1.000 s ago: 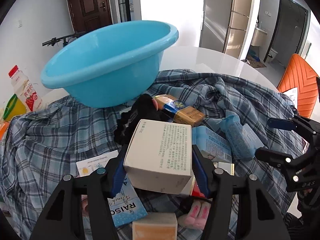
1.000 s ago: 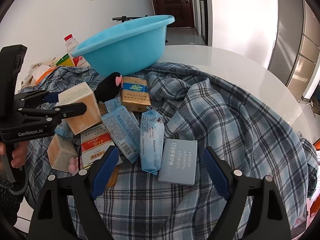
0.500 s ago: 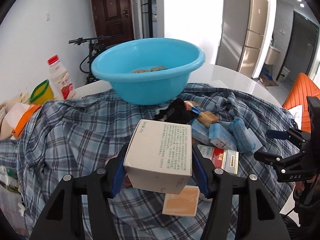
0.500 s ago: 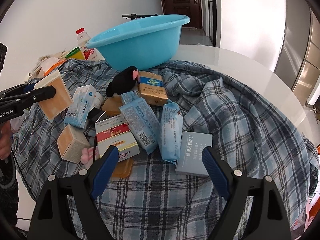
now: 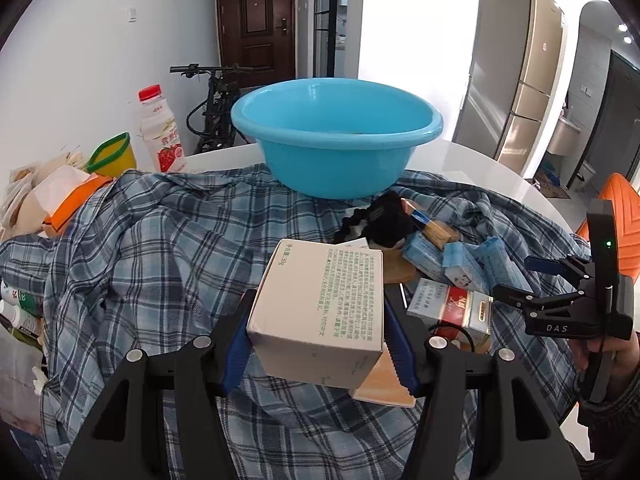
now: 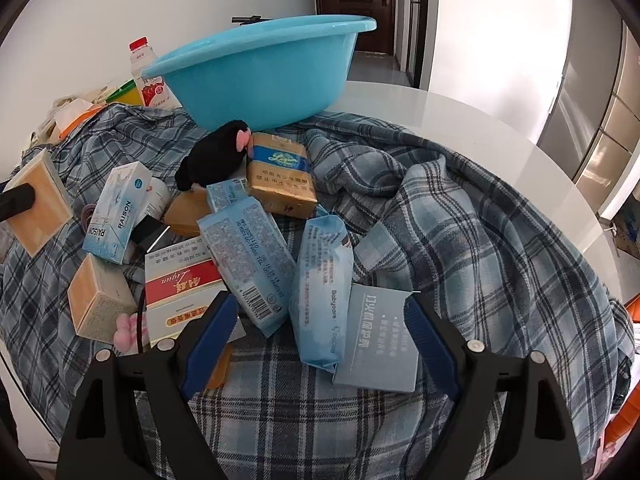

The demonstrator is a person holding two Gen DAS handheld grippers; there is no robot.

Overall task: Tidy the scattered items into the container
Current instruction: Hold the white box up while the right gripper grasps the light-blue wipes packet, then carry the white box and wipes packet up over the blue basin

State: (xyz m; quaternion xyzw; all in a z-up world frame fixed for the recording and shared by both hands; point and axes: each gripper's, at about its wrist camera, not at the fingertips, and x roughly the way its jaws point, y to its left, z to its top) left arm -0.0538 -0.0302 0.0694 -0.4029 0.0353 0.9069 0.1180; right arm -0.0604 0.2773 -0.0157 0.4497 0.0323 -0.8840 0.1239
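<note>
A round white table (image 6: 460, 128) carries a rumpled plaid shirt (image 6: 460, 240); the blue basin (image 6: 264, 72) seems partly on it.

Bright daylight, sharp, fisheye-warped edges

The left claw (image 5: 316, 340) is level, its two blue-padded fingers (image 5: 236, 346) pressed against opposite sides of a box (image 5: 320, 304), which it holds up off the table. The right claw (image 6: 320, 332) hangs low with its fingers (image 6: 208, 338) spread wide apart, nothing between them. In the left wrist view the right claw (image 5: 532, 280) shows at far right, gripped from below by a bare hand (image 5: 608, 356) in a dark sleeve.
</note>
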